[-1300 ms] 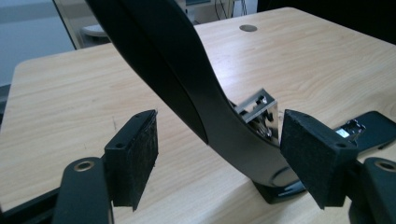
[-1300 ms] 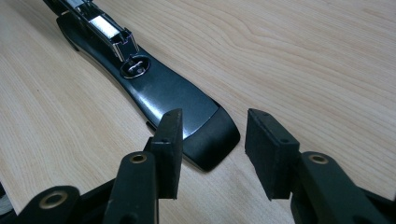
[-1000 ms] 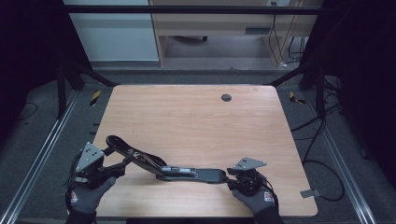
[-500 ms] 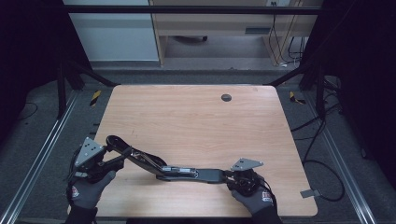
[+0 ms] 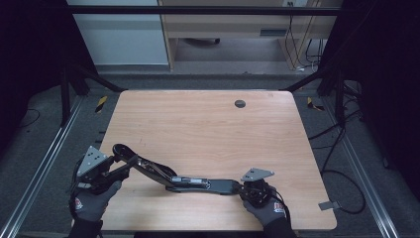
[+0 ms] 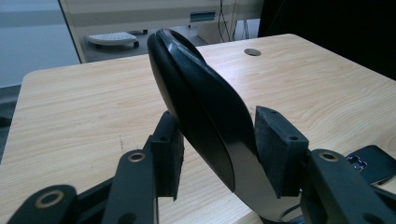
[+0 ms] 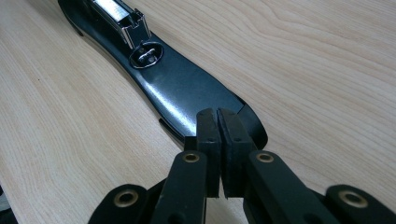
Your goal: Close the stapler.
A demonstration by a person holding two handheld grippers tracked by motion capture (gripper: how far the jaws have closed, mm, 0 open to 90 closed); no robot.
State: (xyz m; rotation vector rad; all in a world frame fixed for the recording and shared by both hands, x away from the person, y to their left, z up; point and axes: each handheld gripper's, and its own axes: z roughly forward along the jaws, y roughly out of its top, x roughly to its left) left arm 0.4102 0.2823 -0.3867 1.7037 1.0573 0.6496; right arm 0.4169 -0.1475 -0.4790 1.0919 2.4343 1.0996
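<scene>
A long black stapler (image 5: 198, 182) lies opened out near the front edge of the wooden table (image 5: 208, 134). Its base (image 7: 182, 88) rests flat and its upper arm (image 6: 205, 107) slants up to the left. My left gripper (image 5: 130, 163) has just been closing, and its pads (image 6: 280, 149) now press on both sides of the raised arm's rounded end. My right gripper (image 5: 242, 187) has also just been closing. In the right gripper view my right gripper (image 7: 217, 114) has its pads together with nothing between them, their tips at the right-hand end of the base.
A round cable hole (image 5: 239, 103) sits in the far part of the tabletop. Metal rails run along both sides of the table. Cables (image 5: 337, 148) trail over the floor at the right, and a desk (image 5: 223, 29) stands beyond the far edge.
Both pairs of jaws have narrowed: the left onto the stapler's raised arm, the right until its pads meet. Neither hand has shifted much and the stapler lies as before.
</scene>
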